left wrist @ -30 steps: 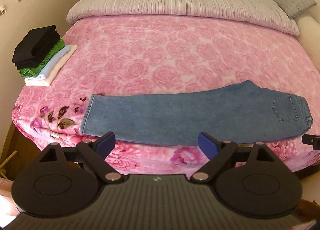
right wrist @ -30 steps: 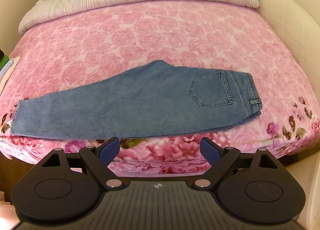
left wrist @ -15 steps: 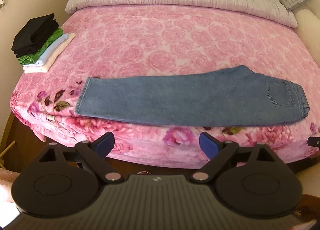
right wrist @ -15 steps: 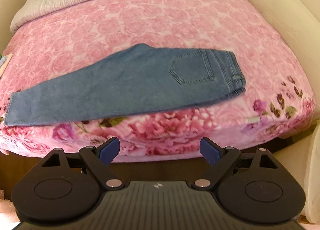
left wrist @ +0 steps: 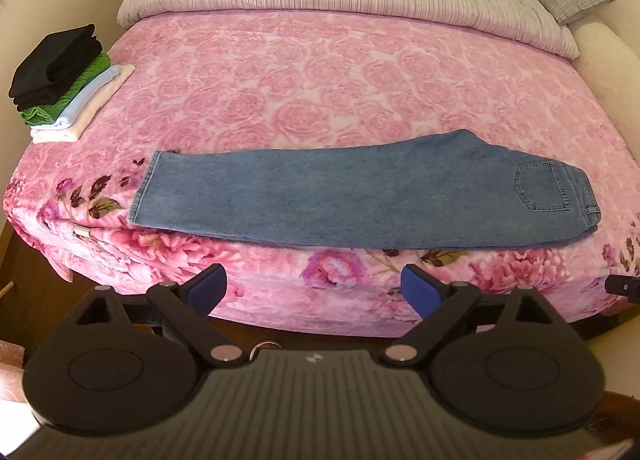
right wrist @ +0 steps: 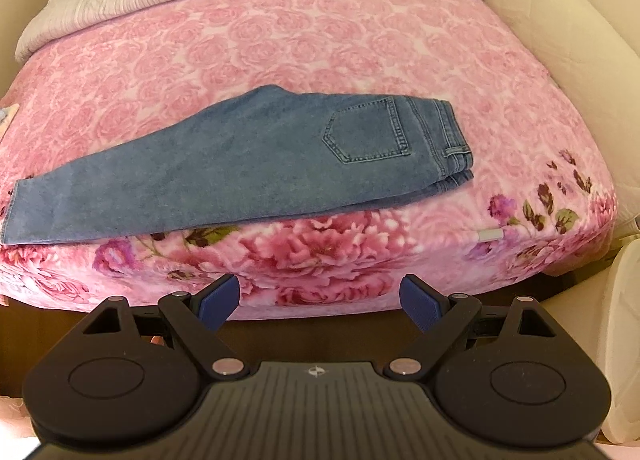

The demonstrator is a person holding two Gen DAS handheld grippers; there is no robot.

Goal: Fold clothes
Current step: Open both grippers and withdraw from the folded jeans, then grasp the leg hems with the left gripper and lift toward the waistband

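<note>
Here the jeans [left wrist: 360, 192] lie crosswise — waistband right, hem left — both hand-held grippers [left wrist: 314, 286] [right wrist: 320, 298] spread, empty.

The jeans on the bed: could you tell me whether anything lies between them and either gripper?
Nothing visible does. The jeans lie flat along the bed's near edge, and only bare blanket separates them from the open left gripper and open right gripper. The stack of folded clothes sits far off.
</note>
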